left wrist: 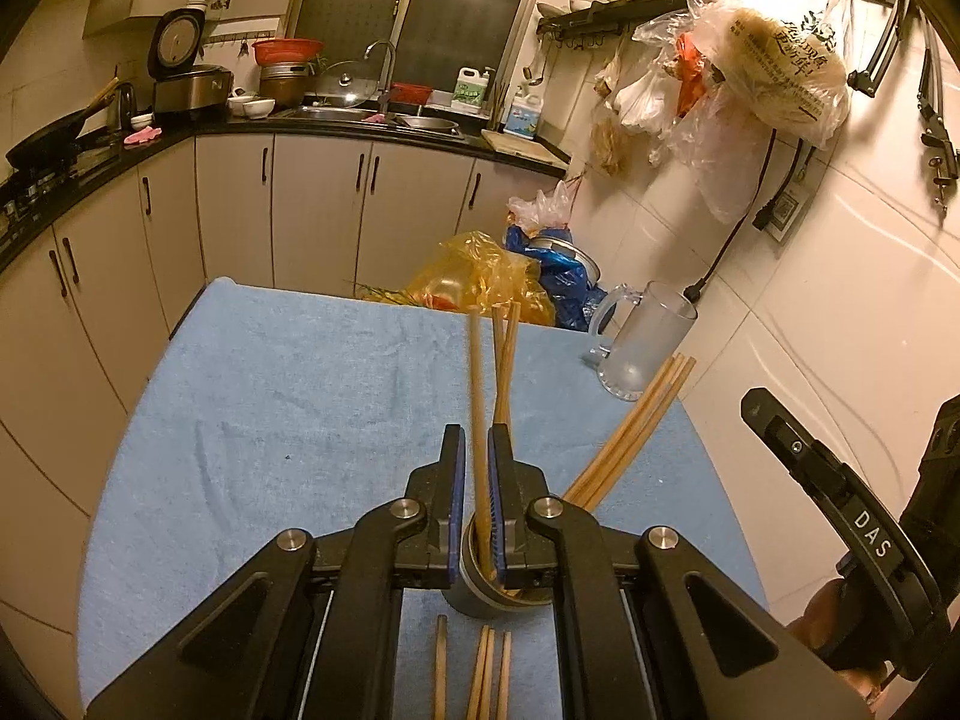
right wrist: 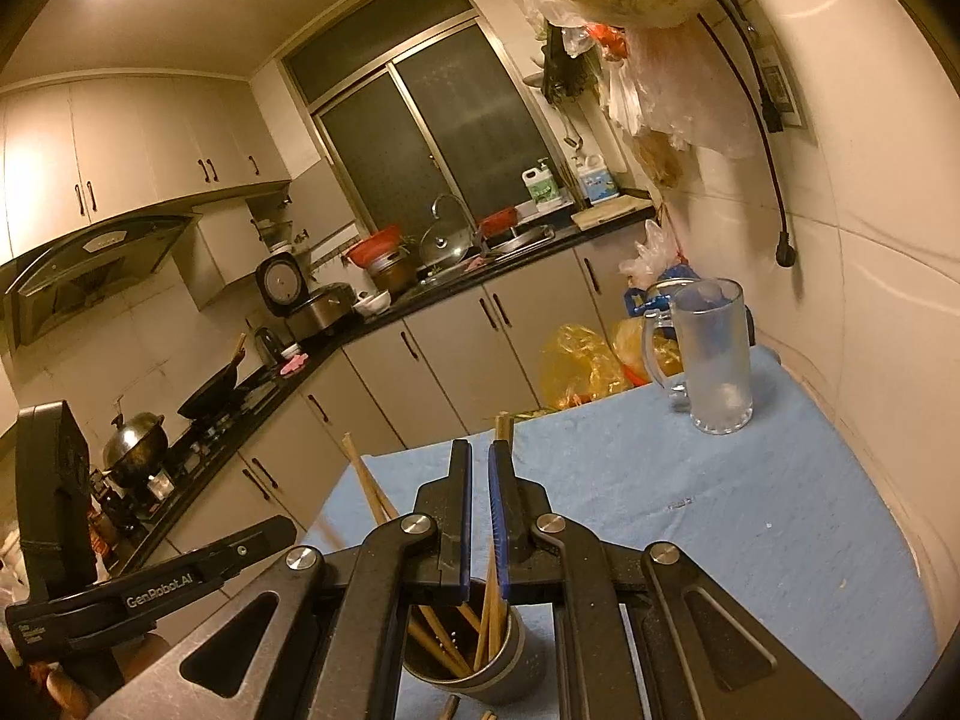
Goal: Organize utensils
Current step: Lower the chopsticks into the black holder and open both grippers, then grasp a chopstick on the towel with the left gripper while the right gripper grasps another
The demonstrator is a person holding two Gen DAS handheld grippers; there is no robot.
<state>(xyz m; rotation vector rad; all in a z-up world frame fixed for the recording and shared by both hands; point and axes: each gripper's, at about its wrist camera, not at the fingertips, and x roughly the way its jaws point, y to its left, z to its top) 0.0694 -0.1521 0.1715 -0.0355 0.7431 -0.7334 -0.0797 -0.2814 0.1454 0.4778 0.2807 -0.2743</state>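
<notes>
The left claw (left wrist: 477,444) is clenched on chopsticks (left wrist: 480,384): its blue-padded fingers (left wrist: 457,468) stand almost together with the wooden sticks pinched between them, the upper ends fanning out above the fingertips and the lower ends reaching down into the dark round holder (left wrist: 480,576) directly beneath.

The right claw (right wrist: 480,462) is likewise nearly closed, grasping a pair of chopsticks (right wrist: 503,426) whose tops show just above its fingertips and whose lower ends sit inside the same holder (right wrist: 510,654). More chopsticks (left wrist: 630,432) lean out of the holder toward the right side of the table (left wrist: 270,420).

The holder stands on the blue cloth near the table's near edge. A few loose chopsticks (left wrist: 489,672) lie flat on the cloth just in front of it. A frosted glass mug (left wrist: 645,342) stands at the far right corner of the table, well apart from the holder.
</notes>
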